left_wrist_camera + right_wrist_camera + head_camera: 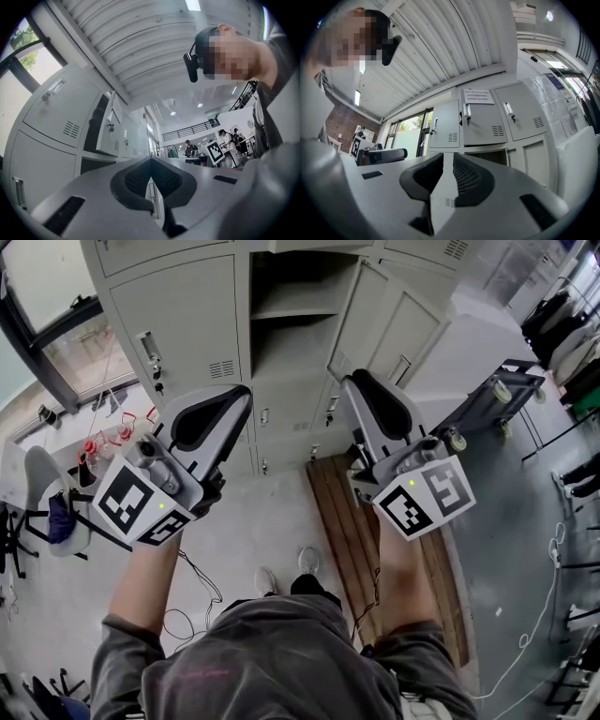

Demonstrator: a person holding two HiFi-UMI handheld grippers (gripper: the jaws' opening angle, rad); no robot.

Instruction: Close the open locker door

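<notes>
Ahead of and above the jaws of the right gripper (349,381), apart from them: the open locker door (367,322), swung out to the right of its dark compartment (289,296). Rightward of the left gripper (246,392), also apart. Left: clenched, tips together on nothing. Right: released, narrow gap, nothing in it. On the closed door beside: a white notice (478,96), print too small to read. Only in the right gripper view: that notice. Only in the head view: a slatted wooden board (375,549) below the right arm.
</notes>
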